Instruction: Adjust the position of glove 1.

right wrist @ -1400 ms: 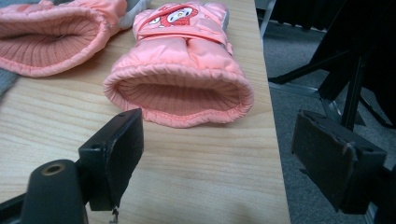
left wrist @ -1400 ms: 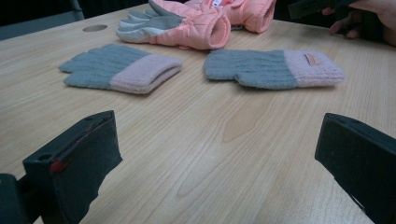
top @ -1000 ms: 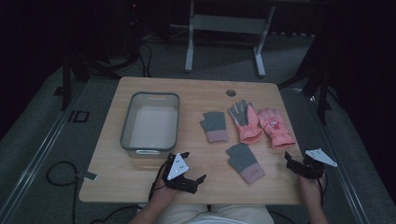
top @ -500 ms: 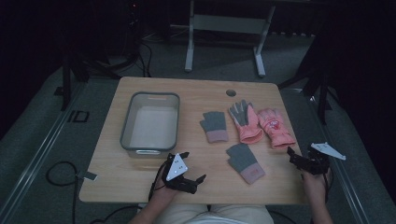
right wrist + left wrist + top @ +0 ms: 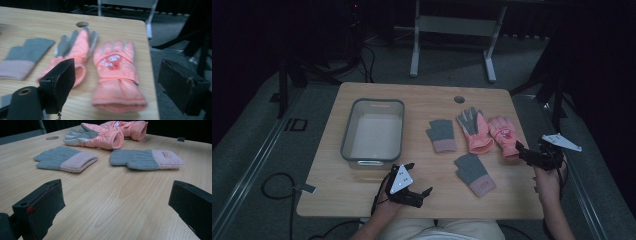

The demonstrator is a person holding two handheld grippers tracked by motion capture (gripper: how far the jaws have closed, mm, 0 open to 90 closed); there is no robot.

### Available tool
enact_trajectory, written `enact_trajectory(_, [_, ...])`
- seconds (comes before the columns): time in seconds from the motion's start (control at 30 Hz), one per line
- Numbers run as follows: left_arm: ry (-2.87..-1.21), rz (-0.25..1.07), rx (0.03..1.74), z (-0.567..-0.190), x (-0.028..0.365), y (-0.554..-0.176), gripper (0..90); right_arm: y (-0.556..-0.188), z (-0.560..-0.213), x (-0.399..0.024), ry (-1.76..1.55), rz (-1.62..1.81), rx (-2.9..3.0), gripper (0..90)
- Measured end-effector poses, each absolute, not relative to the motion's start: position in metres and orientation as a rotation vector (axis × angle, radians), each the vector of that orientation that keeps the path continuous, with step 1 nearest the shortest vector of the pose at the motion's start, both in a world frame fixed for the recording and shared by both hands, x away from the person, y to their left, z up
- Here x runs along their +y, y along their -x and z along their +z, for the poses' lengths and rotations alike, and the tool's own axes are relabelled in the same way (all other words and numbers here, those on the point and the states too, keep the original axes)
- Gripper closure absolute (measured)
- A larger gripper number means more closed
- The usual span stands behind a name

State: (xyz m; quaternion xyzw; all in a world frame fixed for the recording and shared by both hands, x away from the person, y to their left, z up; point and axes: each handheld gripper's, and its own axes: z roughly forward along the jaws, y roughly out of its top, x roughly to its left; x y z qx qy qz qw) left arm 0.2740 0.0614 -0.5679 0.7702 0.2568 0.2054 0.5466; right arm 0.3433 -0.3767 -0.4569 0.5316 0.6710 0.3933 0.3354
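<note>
Two pink padded gloves lie at the table's right: one palm up with grey fingers (image 5: 474,131) (image 5: 75,47) (image 5: 97,135), one with a cartoon patch (image 5: 504,136) (image 5: 117,72) (image 5: 130,126). Two grey knit gloves with pink cuffs lie nearby, one farther back (image 5: 442,135) (image 5: 66,160) (image 5: 22,57) and one nearer (image 5: 474,173) (image 5: 147,158). My right gripper (image 5: 522,152) (image 5: 120,75) is open at the table's right edge, its jaws framing the patched glove's cuff without touching it. My left gripper (image 5: 421,179) (image 5: 117,202) rests open near the front edge, holding nothing.
A clear plastic bin (image 5: 347,131) stands at the table's left, in front of my left gripper. A round cable hole (image 5: 459,99) sits near the far edge. Bare wood lies between the bin and the gloves. Dark floor and a metal stand surround the table.
My right gripper has lifted and moved forward along the right edge toward the patched pink glove. The left gripper and the gloves have stayed put.
</note>
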Motion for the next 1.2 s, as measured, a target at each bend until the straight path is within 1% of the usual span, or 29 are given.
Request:
enact_trajectory(0.07, [-1.827,0.488,0.607,-0.568,0.061,-0.274,0.0,-0.346,-0.454,-0.374,-1.400,1.029,1.770,17.3])
enact_trajectory(0.17, [-1.828,0.489,0.605,-0.568,0.061,-0.274,0.0,-0.351,-0.449,-0.369,-1.414,1.035,1.783,17.3])
enact_trajectory(0.2, [-1.828,0.489,0.604,-0.568,0.061,-0.274,0.0,-0.353,-0.447,-0.367,-1.414,1.038,1.780,17.0])
enact_trajectory(0.27, [-1.831,0.490,0.601,-0.568,0.061,-0.274,0.0,-0.357,-0.444,-0.362,-1.407,1.040,1.804,13.1])
enact_trajectory(0.43, [-1.832,0.489,0.600,-0.568,0.061,-0.274,0.0,-0.365,-0.439,-0.347,-1.387,1.073,1.841,11.6])
enact_trajectory(0.7, [-1.833,0.486,0.598,-0.568,0.061,-0.274,0.0,-0.377,-0.434,-0.317,-1.294,1.110,1.924,15.1])
enact_trajectory(0.8, [-1.832,0.485,0.598,-0.568,0.061,-0.274,0.0,-0.383,-0.434,-0.304,-1.269,1.122,1.967,17.2])
enact_trajectory(0.87, [-1.832,0.482,0.598,-0.568,0.061,-0.274,0.0,-0.387,-0.435,-0.296,-1.254,1.137,1.995,25.6])
enact_trajectory(1.03, [-1.832,0.480,0.596,-0.568,0.061,-0.274,0.0,-0.397,-0.438,-0.276,-1.215,1.165,2.028,36.2])
enact_trajectory(1.17, [-1.832,0.478,0.594,-0.568,0.061,-0.274,0.0,-0.403,-0.441,-0.264,-1.182,1.163,2.062,38.3])
enact_trajectory(1.2, [-1.832,0.476,0.594,-0.568,0.061,-0.274,0.0,-0.408,-0.444,-0.254,-1.145,1.153,2.089,39.5])
